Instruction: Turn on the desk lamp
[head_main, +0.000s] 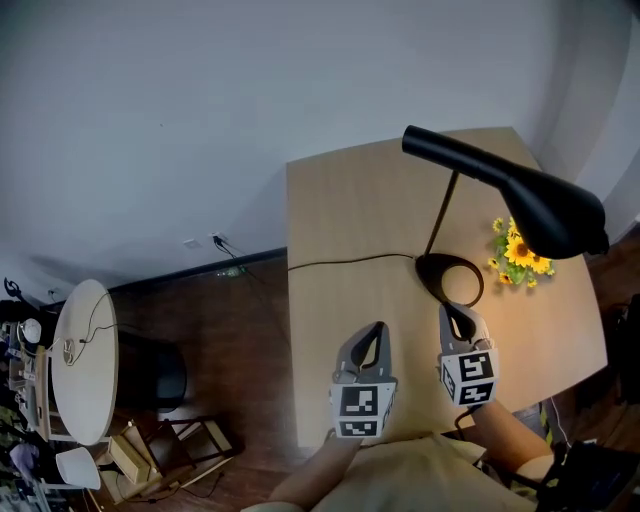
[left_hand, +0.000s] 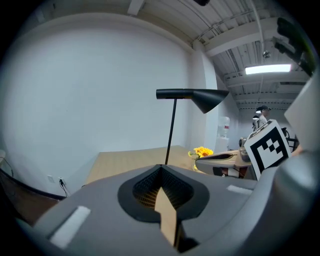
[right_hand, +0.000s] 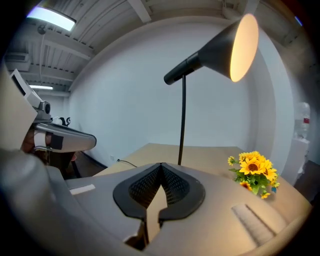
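Your left tongs (head_main: 377, 330) and your right tongs (head_main: 451, 313) are both pressed together, with nothing in them. You hold them low over the near edge of the worktop (head_main: 350, 210), side by side, pointing at the desk lamp (head_main: 530, 195). The right tongs sit just beside the lamp's round foot (head_main: 430, 272). Maybe the switch is down there, but I cannot see one.

The lamp stands on the right part of the worktop. Its black shade (right_hand: 240, 47) hangs over the yellow flowers (head_main: 520, 255). The shade glows warm inside, and the wood by the flowers looks bright, so I think the lamp is already on. A cord (head_main: 340, 262) runs from the foot off the left edge.

I cannot see any pot or vase under the flowers.
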